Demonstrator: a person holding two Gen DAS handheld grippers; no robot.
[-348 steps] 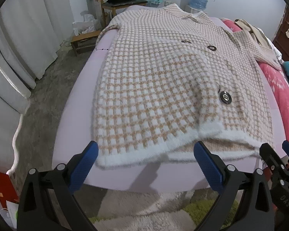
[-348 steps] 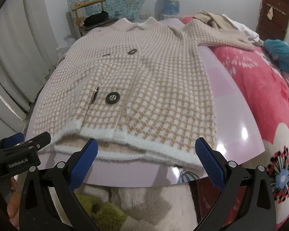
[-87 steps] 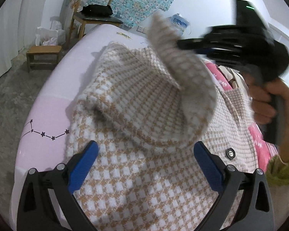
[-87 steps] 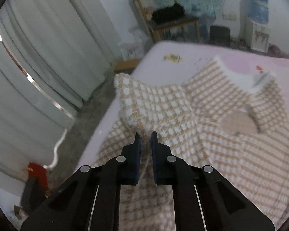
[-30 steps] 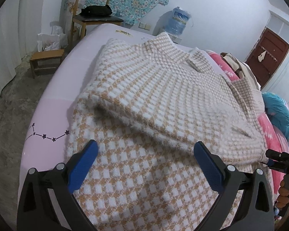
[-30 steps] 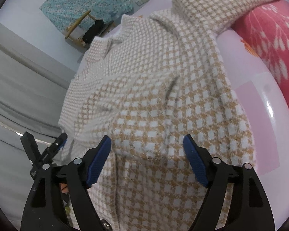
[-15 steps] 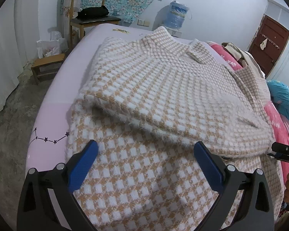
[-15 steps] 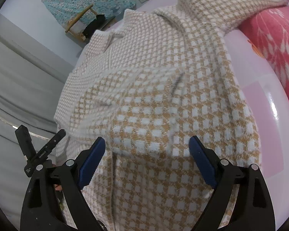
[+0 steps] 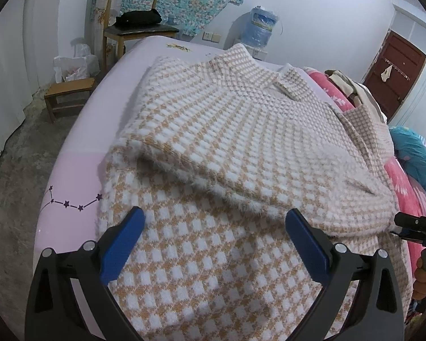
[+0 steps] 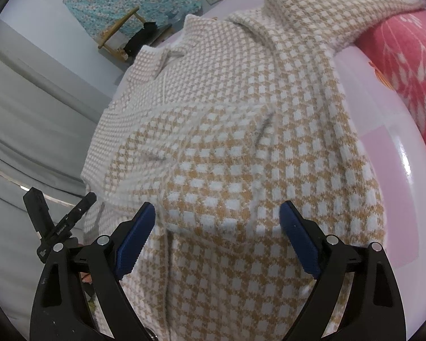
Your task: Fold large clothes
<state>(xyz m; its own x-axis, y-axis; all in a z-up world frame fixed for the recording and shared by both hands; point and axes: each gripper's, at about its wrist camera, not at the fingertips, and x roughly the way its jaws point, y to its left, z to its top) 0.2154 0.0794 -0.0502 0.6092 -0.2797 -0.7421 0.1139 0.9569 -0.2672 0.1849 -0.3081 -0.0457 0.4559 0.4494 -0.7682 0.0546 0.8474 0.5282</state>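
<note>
- Coat (image 9: 241,130): thick fuzzy knit, soft, likely heavy; sleeve folded across its chest.
- Grip: hem edge, both corners.
- Left hand-held gripper (image 9: 213,244), right hand-held gripper (image 10: 215,238): spread, empty, over the coat.

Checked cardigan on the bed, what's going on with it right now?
A person is folding the checked cardigan, which lies on the pink bed. One sleeve is folded across the body; the other trails off toward the red blanket. The left hand-held gripper and right hand-held gripper both hover open over the fabric, gripping nothing.
</note>
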